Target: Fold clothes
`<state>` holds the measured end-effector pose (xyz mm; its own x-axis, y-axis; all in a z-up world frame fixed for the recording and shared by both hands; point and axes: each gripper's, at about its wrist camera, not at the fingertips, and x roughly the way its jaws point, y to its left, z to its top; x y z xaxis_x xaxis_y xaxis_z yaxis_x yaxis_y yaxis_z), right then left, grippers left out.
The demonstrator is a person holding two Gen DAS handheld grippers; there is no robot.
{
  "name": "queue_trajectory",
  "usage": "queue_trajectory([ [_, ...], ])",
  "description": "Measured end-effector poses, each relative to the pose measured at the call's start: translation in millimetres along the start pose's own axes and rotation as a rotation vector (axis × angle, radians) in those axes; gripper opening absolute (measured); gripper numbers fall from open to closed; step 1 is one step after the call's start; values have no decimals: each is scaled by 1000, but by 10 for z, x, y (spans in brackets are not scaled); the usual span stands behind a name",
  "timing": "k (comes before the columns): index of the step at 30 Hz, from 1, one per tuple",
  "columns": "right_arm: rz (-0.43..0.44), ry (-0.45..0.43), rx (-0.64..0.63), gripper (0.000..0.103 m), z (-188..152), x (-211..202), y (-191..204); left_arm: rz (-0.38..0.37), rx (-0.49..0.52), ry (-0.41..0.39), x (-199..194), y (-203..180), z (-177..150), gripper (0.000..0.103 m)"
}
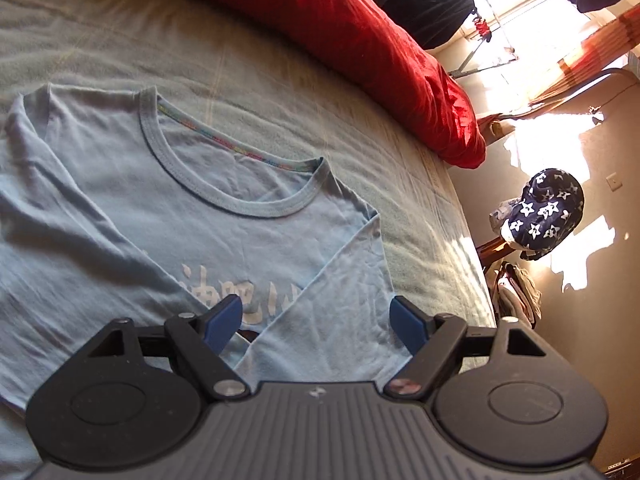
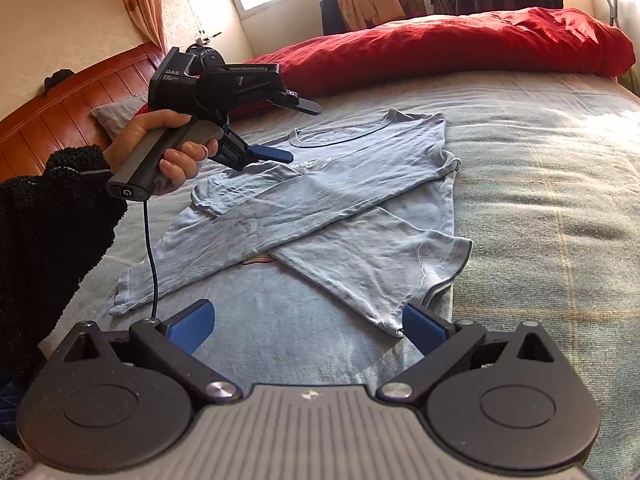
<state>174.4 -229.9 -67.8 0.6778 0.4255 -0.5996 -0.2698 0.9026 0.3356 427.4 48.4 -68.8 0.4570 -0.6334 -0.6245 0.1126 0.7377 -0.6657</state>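
With both grippers' fingers apart and empty, your crossed sleeves on the light blue cotton long-sleeved shirt (image 2: 320, 208) may slip when lifted.

The shirt (image 2: 320, 200) lies on the bed (image 2: 540, 200), quilt (image 2: 460, 48) behind.

My left tongs (image 1: 316, 322) stand wide apart with nothing between them, over the blue shirt (image 1: 168, 200), which lies flat on the bed (image 1: 260, 60), sleeves crossed. A red quilt (image 1: 360, 40) lies along the far edge.
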Motion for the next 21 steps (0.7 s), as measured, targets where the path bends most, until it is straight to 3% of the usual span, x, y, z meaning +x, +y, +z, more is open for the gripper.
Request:
queue_trajectory([
  [7, 19, 21, -1, 102, -27, 92, 48, 125, -114, -22, -206, 639, 5, 82],
  [11, 6, 17, -1, 102, -16, 85, 45, 82, -201, -61, -457, 883, -16, 81],
  [13, 5, 17, 7, 102, -7, 99, 34, 75, -168, -106, -602, 881, 11, 81],
  [21, 12, 24, -18, 102, 13, 147, 117, 140, -214, -105, -669, 1122, -7, 82],
])
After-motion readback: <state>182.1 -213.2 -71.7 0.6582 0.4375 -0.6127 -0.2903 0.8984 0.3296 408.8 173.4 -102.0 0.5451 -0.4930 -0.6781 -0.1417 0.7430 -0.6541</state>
